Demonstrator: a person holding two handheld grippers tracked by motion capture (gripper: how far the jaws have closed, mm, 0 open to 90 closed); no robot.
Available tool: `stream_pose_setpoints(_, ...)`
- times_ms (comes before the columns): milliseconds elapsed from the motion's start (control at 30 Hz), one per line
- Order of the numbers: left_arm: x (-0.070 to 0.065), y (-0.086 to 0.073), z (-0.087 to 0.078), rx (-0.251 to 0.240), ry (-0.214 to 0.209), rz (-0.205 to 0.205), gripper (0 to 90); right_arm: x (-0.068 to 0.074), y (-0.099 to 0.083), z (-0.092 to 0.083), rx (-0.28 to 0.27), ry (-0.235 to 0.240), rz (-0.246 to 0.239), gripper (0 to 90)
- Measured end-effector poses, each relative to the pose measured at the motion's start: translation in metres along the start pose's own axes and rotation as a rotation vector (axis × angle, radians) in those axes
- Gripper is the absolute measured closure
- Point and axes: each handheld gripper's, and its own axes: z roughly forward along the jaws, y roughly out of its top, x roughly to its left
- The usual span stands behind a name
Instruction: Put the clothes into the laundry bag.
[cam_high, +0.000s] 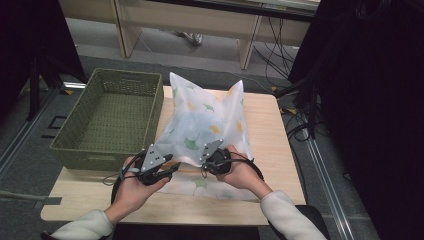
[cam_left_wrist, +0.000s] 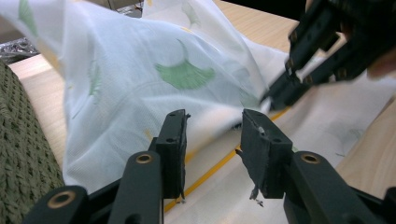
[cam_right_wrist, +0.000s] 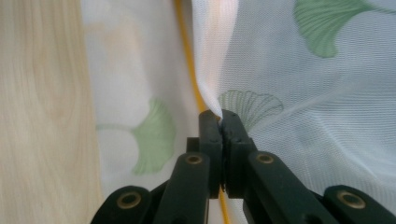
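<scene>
Right tool (cam_right_wrist: 219, 122) pinching cloth (cam_high: 207, 122) fold, lifting it off surface (cam_high: 272, 150); left tool (cam_left_wrist: 212, 140) spread, cloth edge lying between its jaws; likely folding step; next: closing left on edge.

A light wooden table (cam_high: 270, 150) stands on a grey floor (cam_high: 20, 145). Behind it, pale wooden furniture legs (cam_high: 127, 30) rise, with black cables (cam_high: 272, 50) trailing on the floor beside them. Dark drapes (cam_high: 380, 110) close off the right side
</scene>
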Motion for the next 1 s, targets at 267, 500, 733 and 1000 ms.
stream_pose_setpoints(267, 0.005, -0.008, 0.020, 0.084, -0.007, 0.011, 60.8, -0.002, -0.010, 0.019, 0.129, 0.004, -0.040, 89.6)
stream_pose_setpoints(500, 0.005, -0.016, 0.032, 0.156, -0.022, 0.025, 60.4, -0.008, -0.020, 0.024, 0.198, 0.009, -0.035, 89.7)
stream_pose_setpoints(733, 0.002, -0.017, 0.038, 0.168, -0.030, 0.038, 62.2, -0.005, -0.022, 0.028, 0.216, 0.012, -0.061, 87.3)
stream_pose_setpoints(1000, 0.005, -0.015, 0.035, 0.149, -0.029, 0.037, 60.9, 0.003, -0.022, 0.020, 0.122, 0.008, -0.017, 63.7)
